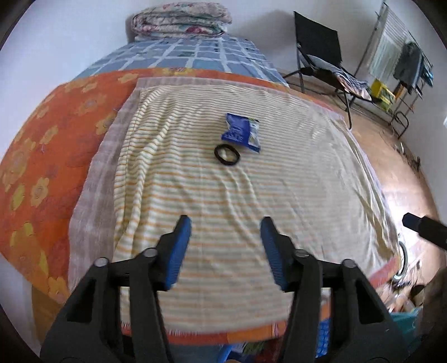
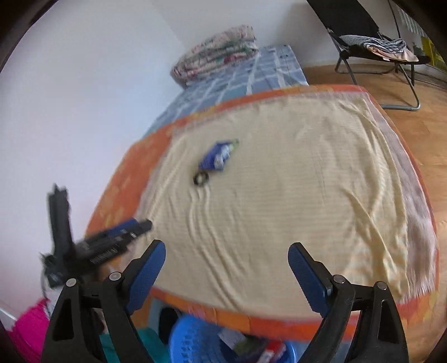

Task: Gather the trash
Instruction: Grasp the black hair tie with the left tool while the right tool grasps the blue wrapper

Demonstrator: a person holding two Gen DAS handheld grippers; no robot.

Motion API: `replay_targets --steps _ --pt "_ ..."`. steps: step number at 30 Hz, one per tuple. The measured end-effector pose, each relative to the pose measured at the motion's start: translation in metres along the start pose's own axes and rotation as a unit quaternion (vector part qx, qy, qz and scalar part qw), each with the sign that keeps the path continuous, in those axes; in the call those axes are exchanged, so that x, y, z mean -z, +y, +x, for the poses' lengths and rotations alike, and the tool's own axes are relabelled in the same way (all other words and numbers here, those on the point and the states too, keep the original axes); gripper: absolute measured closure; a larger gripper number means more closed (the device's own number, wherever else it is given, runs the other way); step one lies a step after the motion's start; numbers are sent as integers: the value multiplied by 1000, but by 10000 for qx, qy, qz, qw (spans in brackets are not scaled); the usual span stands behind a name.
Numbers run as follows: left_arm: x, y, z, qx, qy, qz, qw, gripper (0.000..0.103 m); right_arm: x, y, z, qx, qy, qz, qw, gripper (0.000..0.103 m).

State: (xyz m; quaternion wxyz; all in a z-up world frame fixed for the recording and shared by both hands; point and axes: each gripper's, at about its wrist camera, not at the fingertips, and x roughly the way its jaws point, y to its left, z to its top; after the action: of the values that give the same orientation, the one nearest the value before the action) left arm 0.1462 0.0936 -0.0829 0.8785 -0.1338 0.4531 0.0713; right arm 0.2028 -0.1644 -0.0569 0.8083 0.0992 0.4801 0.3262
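- While both views look along a bed (image 1: 42,156) under a striped yellow cloth (image 1: 223,209), only the left wrist view shows a drying rack (image 1: 402,53) with hung clothes at the far right and a yellow box (image 1: 382,90) on the floor below it.
- Only the right wrist view shows the left tool (image 2: 139,223) from outside, at the cloth's left edge, too blurred there to judge its opening, and something pink (image 2: 30,326) at lower left.
- Seen from its own camera, the left tool (image 1: 226,223) has its blue pads (image 1: 178,251) set wide apart with nothing between them.
- Right tool (image 2: 226,251) is spread wide as well and holds nothing; it hangs over the near end of the bed.
- A blue wrapper (image 1: 241,131) lies flat near the middle of the cloth, well ahead of both tools.
- Just beside it, on the near side, lies a black ring (image 1: 226,154); whether they touch cannot be told.
- A blue basket (image 2: 201,340) sits below the bed's near edge, holding what look like packets; details are blurred.
- A folded quilt (image 1: 181,21) rests at the far end on a blue checked sheet (image 1: 195,54).
- A black folding chair (image 1: 321,50) with fabric draped on it stands on the wooden floor (image 1: 391,173).
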Motion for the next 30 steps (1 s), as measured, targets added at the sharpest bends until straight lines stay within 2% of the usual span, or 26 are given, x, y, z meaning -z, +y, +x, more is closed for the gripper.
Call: replay_targets --steps 4,5,6,15,21,25,27,30 --pt "-17 5 21 63 8 -126 9999 60 -30 -1 21 -229 -58 179 9996 17" --pt "-21 6 26 71 16 -142 9999 63 -35 -1 27 -259 -43 204 9994 18" --pt "-24 5 31 74 35 -151 9999 67 -42 -1 37 -315 0 249 9992 20" --pt "-49 2 73 106 70 -132 9998 74 -86 -15 120 -666 313 693 9949 37" --pt "-58 9 98 93 141 -175 9997 77 -106 -25 167 -825 422 980 9909 43" --pt "-64 12 112 113 139 -207 9996 78 -113 -28 193 -874 498 1131 9885 43" --pt "-67 13 120 154 155 -242 9995 84 -116 -28 206 -859 542 1165 9880 43" --pt "-68 13 128 120 155 -219 9996 86 -121 -30 224 -886 585 1267 9862 43"
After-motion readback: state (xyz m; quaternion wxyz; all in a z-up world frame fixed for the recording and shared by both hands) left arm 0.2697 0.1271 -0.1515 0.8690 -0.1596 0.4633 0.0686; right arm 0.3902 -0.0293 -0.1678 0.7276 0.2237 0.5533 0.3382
